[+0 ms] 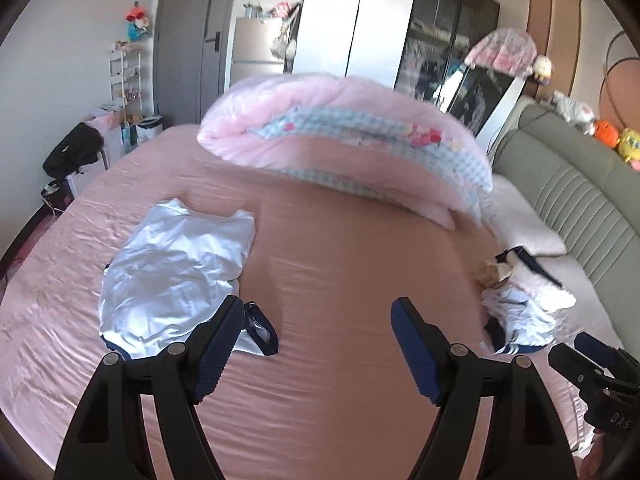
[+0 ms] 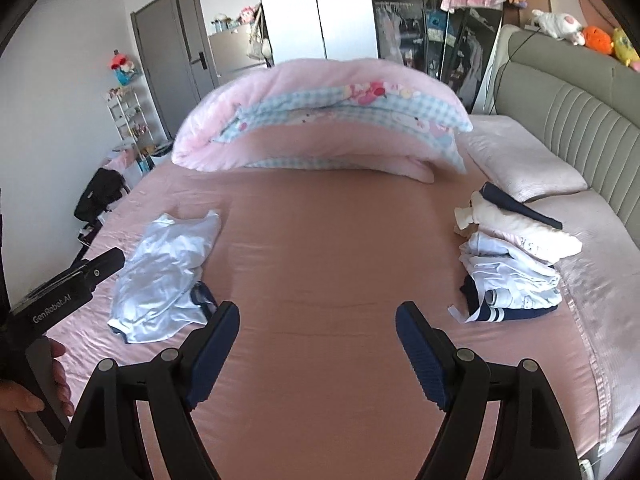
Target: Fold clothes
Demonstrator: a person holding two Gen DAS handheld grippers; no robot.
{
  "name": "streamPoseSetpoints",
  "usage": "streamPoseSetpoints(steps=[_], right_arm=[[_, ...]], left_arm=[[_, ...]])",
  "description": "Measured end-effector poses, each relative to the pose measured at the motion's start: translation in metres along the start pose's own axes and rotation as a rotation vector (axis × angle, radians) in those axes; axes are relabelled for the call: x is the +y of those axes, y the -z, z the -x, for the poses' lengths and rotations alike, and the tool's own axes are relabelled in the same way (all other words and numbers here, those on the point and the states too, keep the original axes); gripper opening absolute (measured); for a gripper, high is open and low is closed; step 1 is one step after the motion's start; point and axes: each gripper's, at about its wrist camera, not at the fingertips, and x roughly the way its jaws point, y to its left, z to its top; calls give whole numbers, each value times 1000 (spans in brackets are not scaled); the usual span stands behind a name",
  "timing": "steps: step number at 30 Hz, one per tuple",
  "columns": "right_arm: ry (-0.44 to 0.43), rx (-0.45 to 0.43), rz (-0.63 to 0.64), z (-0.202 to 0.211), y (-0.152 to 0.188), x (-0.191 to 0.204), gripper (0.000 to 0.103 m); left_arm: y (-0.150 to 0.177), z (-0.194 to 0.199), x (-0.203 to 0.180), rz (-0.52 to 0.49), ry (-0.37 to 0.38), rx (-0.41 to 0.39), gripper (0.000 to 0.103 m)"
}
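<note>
A crumpled white shirt with dark navy trim point(image 1: 172, 276) lies unfolded on the left of the pink bed sheet point(image 1: 344, 264); it also shows in the right wrist view point(image 2: 164, 272). A stack of folded clothes point(image 2: 512, 272) sits on the right side of the bed, also seen in the left wrist view point(image 1: 520, 308). My left gripper point(image 1: 318, 312) is open and empty above the sheet, its left finger just over the shirt's lower edge. My right gripper point(image 2: 318, 316) is open and empty above the bare middle of the sheet point(image 2: 332, 264).
A rolled pink and blue-check duvet point(image 2: 320, 124) lies across the far side of the bed. A pale pillow point(image 2: 520, 160) and grey padded headboard point(image 2: 568, 104) are on the right. A black bag point(image 2: 100, 196), shelf and door stand at the left.
</note>
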Motion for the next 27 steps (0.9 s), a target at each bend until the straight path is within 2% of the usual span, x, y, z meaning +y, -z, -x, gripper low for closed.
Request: streamPoseSetpoints(steps=[1, 3, 4, 7, 12, 15, 18, 21, 27], right_arm=[[-3, -9, 1, 9, 3, 2, 85], [-7, -10, 7, 25, 15, 5, 98], [-12, -9, 6, 32, 20, 6, 102], [-25, -12, -2, 53, 41, 6, 103], [-24, 15, -23, 84, 80, 3, 103], [42, 6, -65, 107, 110, -3, 103], [100, -7, -39, 126, 141, -2, 103], [137, 8, 14, 140, 165, 1, 103], [138, -3, 4, 169, 210, -2, 103]], left_arm=[[5, 10, 0, 6, 2, -15, 75], [15, 26, -2, 10, -2, -28, 75], [20, 35, -3, 10, -6, -31, 75], [38, 62, -7, 8, -18, -43, 75], [87, 107, -15, 15, -62, -56, 76], [120, 125, -22, -19, -78, -47, 80], [151, 138, -26, -25, -73, -7, 81], [170, 155, -31, -39, -71, -4, 81], [195, 185, -36, -23, -110, -10, 81]])
